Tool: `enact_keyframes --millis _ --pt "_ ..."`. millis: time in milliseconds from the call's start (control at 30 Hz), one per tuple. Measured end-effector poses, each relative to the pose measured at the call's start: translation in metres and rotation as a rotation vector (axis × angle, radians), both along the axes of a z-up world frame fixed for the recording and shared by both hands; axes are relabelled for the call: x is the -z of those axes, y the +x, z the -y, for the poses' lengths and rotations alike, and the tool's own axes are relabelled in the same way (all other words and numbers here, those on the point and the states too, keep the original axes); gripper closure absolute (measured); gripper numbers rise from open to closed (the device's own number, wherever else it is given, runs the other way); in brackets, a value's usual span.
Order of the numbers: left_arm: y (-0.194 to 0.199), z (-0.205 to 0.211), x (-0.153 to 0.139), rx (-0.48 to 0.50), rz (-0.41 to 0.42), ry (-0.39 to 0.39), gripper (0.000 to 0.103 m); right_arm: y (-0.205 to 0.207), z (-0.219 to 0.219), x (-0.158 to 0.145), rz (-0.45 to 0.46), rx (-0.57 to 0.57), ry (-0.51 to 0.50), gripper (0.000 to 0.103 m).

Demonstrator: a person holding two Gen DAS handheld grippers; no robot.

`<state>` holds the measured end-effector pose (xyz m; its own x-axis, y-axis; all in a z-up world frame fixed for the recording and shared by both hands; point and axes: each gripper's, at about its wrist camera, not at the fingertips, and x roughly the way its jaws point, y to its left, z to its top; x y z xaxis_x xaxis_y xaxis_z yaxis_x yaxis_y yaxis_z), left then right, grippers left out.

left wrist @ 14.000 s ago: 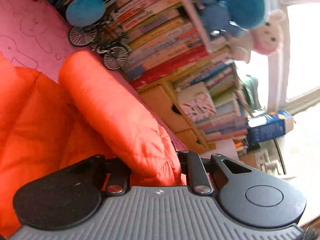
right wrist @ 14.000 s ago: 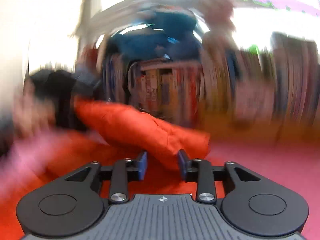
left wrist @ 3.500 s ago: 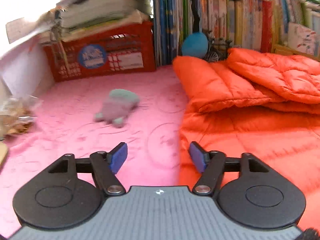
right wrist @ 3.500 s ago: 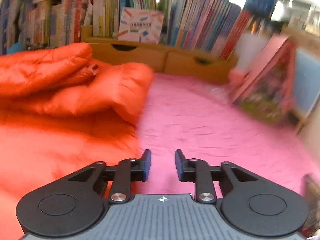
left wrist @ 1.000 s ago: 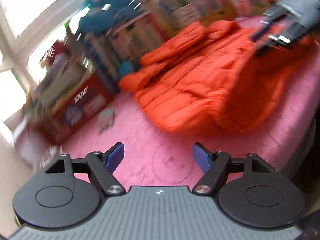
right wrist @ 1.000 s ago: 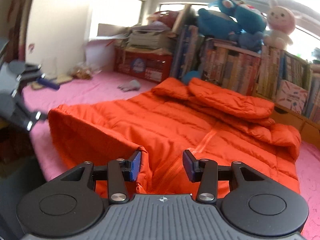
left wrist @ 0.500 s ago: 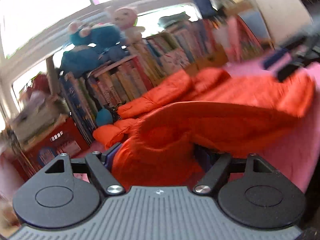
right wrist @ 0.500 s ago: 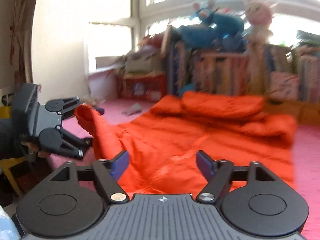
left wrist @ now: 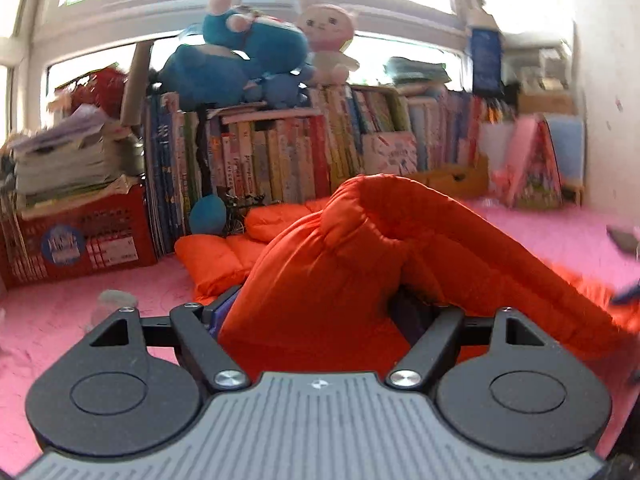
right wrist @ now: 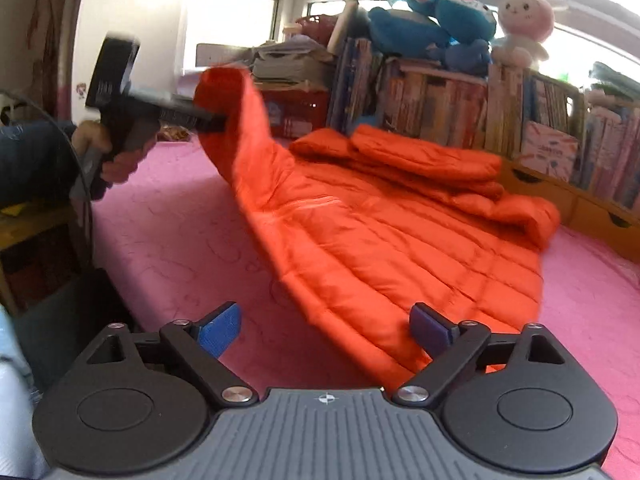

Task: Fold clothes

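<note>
Left gripper [left wrist: 316, 312] is clamped on the jacket [left wrist: 340, 280] hem, which hides its pads. Only the right view shows that corner lifted off the bed [right wrist: 180, 240]; right gripper [right wrist: 326, 330] jaws wide apart, probably just above the hem.

Left gripper [left wrist: 316, 312] fingers clamp a bunched corner of the puffy orange quilted down jacket [left wrist: 340, 276], lifted off the pink patterned bedspread [left wrist: 80, 320], fabric filling the gap between the blue-padded fingertips [left wrist: 222, 306]. Rest of the jacket trails right and back toward the packed bookshelf [left wrist: 300, 156]. Blue plush toys [left wrist: 236, 60] and a pink bunny plush [left wrist: 328, 36] sit on top; red plastic crate [left wrist: 80, 232] at left.
</note>
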<state>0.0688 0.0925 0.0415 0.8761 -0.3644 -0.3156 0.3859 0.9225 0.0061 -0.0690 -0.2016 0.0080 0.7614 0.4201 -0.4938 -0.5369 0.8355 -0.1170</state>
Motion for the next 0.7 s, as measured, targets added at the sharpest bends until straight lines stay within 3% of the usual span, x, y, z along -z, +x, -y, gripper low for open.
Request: enact_keyframes --millis 100,200,367,467,600,667,700 --pt "0.013 -0.005 -0.008 -0.036 -0.027 -0.07 0.025 0.013 -0.026 0.012 0.097 0.083 -0.142 0.015" --pt "0.025 -0.01 -0.011 -0.066 -0.053 -0.12 0.025 0.038 -0.014 0.011 0.124 0.178 -0.083 0.017" --pt "0.052 -0.014 -0.004 -0.125 -0.12 -0.153 0.025 0.101 0.04 -0.01 0.048 0.38 0.205 0.013" --pt "0.07 -0.017 0.004 -0.158 -0.177 -0.169 0.025 0.129 0.073 -0.015 -0.06 0.407 0.404 0.013" --pt "0.09 -0.022 0.018 -0.207 -0.245 -0.157 0.025 0.125 0.12 -0.007 -0.1 0.388 0.711 0.001" --pt "0.097 -0.025 0.025 -0.212 -0.272 -0.147 0.025 0.118 0.148 0.0 -0.116 0.387 0.859 0.0" --pt "0.098 -0.027 0.027 -0.207 -0.276 -0.146 0.026 0.117 0.159 0.003 -0.118 0.392 0.879 0.0"
